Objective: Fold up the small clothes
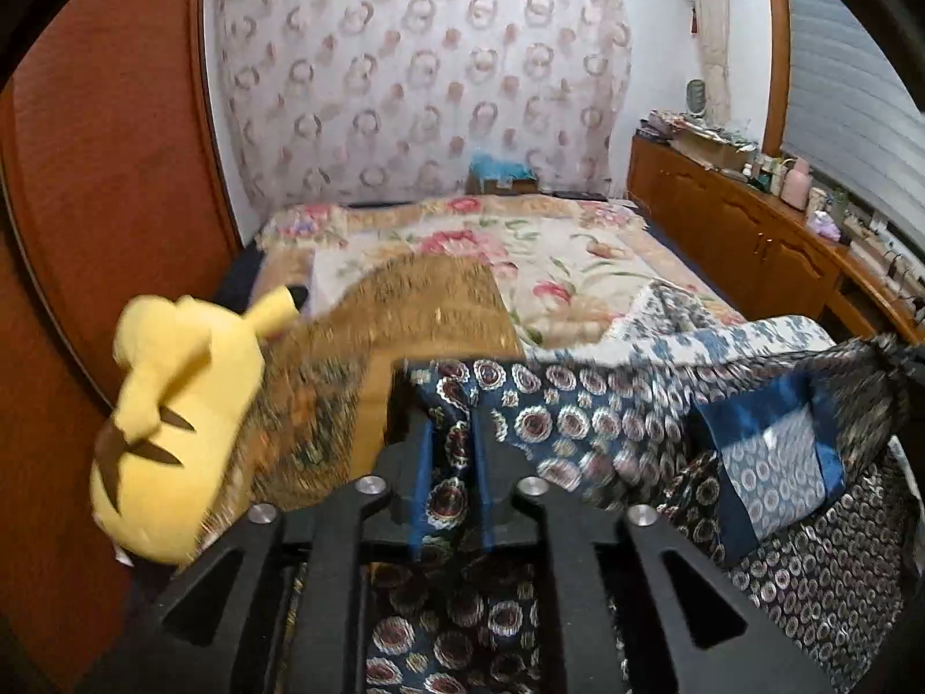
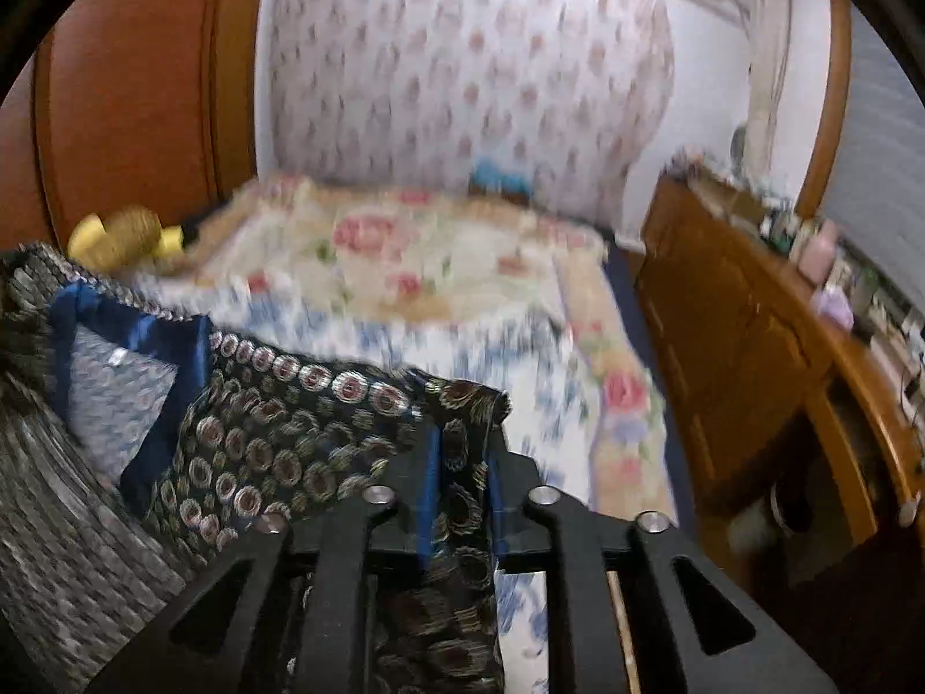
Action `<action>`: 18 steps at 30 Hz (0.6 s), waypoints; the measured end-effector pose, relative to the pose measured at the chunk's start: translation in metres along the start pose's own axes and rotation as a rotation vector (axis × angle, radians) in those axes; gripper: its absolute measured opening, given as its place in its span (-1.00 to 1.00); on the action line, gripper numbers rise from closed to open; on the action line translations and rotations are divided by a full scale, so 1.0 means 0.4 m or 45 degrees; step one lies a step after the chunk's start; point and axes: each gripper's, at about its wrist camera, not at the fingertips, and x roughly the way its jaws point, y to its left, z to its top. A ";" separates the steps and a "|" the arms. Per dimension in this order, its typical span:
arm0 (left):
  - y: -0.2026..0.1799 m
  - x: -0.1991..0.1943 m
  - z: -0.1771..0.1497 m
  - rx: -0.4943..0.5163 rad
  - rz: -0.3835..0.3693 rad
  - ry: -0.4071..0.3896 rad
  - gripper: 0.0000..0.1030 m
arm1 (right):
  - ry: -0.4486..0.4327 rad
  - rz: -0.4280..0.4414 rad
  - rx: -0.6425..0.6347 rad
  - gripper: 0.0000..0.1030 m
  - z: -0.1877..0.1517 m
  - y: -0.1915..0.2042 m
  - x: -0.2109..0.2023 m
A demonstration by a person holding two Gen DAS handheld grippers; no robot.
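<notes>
A dark navy garment with round medallion prints and a blue-lined neck opening hangs stretched above the bed between both grippers. My left gripper is shut on its left edge. My right gripper is shut on the other edge of the same garment. The garment's lower part hangs out of sight below the frames.
A bed with a floral quilt lies ahead. A yellow plush toy and a gold patterned cloth lie at the left, a blue-and-white cloth at the right. A wooden cabinet with clutter runs along the right.
</notes>
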 end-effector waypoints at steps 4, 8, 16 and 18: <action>0.008 -0.027 -0.027 -0.030 -0.032 0.004 -0.31 | 0.030 0.000 0.004 -0.09 -0.032 0.018 0.015; 0.001 -0.063 -0.045 -0.042 -0.079 -0.010 -0.21 | -0.016 -0.017 0.001 0.11 -0.019 0.058 -0.035; -0.012 -0.090 -0.096 -0.032 -0.126 0.003 0.39 | -0.106 0.113 -0.043 0.12 -0.026 0.155 -0.115; -0.016 -0.096 -0.113 -0.037 -0.116 0.005 0.40 | -0.091 0.152 -0.059 0.12 -0.022 0.186 -0.099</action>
